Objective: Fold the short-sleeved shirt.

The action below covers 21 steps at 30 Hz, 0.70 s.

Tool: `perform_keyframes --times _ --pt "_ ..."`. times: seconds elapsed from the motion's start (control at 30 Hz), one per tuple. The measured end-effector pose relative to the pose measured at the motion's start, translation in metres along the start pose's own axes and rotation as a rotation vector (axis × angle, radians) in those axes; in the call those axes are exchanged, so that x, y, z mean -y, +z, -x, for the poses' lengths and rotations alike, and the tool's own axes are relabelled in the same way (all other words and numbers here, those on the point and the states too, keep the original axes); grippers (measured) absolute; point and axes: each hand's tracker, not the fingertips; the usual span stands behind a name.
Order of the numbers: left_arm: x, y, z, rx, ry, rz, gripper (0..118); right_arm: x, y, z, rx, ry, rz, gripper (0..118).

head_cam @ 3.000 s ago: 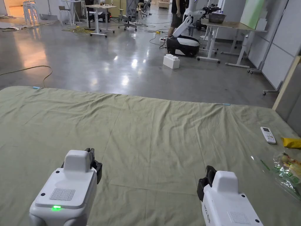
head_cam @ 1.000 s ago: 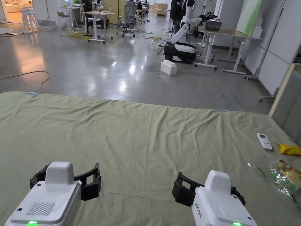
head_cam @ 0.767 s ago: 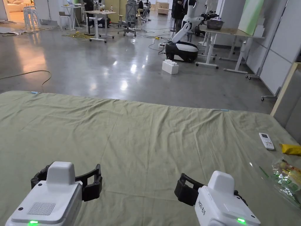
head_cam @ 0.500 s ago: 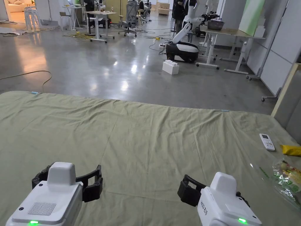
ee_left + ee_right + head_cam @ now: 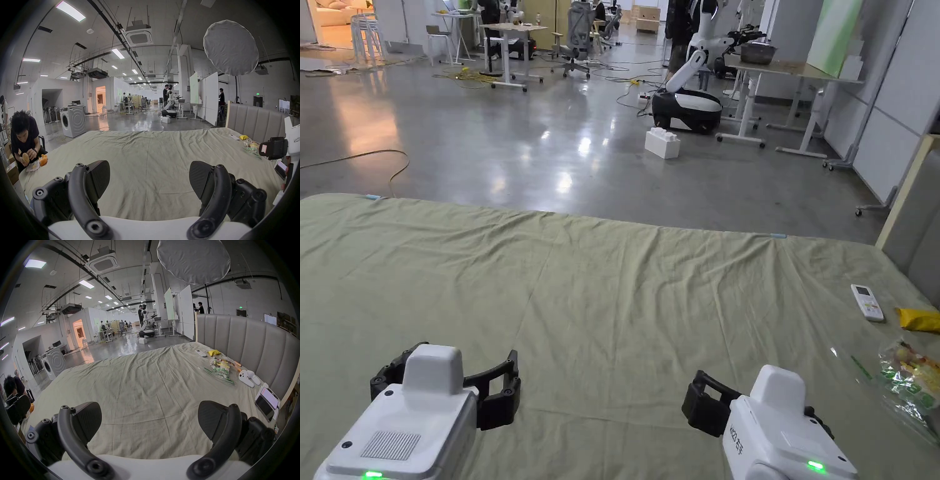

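Observation:
A wrinkled olive-green sheet (image 5: 612, 294) covers the bed in front of me, and bare sheet lies ahead of both grippers. My left gripper (image 5: 464, 374) hovers low over the near left part of the sheet, jaws spread wide with nothing between them (image 5: 149, 175). My right gripper (image 5: 756, 397) hovers over the near right part, also open and empty (image 5: 150, 417). The left gripper view catches the right gripper (image 5: 272, 149) at its right edge.
Along the bed's right side lie a white remote (image 5: 867, 302), a yellow packet (image 5: 919, 319), a snack bag (image 5: 909, 375), a white plush toy (image 5: 248, 376) and phones (image 5: 267, 402) by the padded headboard (image 5: 243, 345). A person (image 5: 24, 138) sits eating at the bed's left corner.
Three seconds ago both grippers were shut; by one second ago both had opened. Since then they have barely moved, the right one drifting slightly rightward.

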Motion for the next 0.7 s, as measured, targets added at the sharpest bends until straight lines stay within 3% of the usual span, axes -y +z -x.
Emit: perform_keyframes --times 0.13,0.3,0.47,0.7 --pt "-0.001 -0.001 0.001 0.003 0.0 -0.008 100 0.006 0.0 -0.007 -0.015 -0.014 -0.073 118" --pt "-0.002 -0.005 0.0 -0.019 -0.018 0.013 100 0.012 0.004 -0.006 0.011 0.106 -0.183 118" --pt "0.001 -0.005 0.002 -0.024 -0.011 -0.008 100 0.015 0.0 -0.01 -0.046 0.089 -0.205 118" --pt "0.003 -0.007 0.005 -0.022 -0.012 -0.034 100 0.013 -0.001 -0.012 -0.01 0.078 -0.273 118"
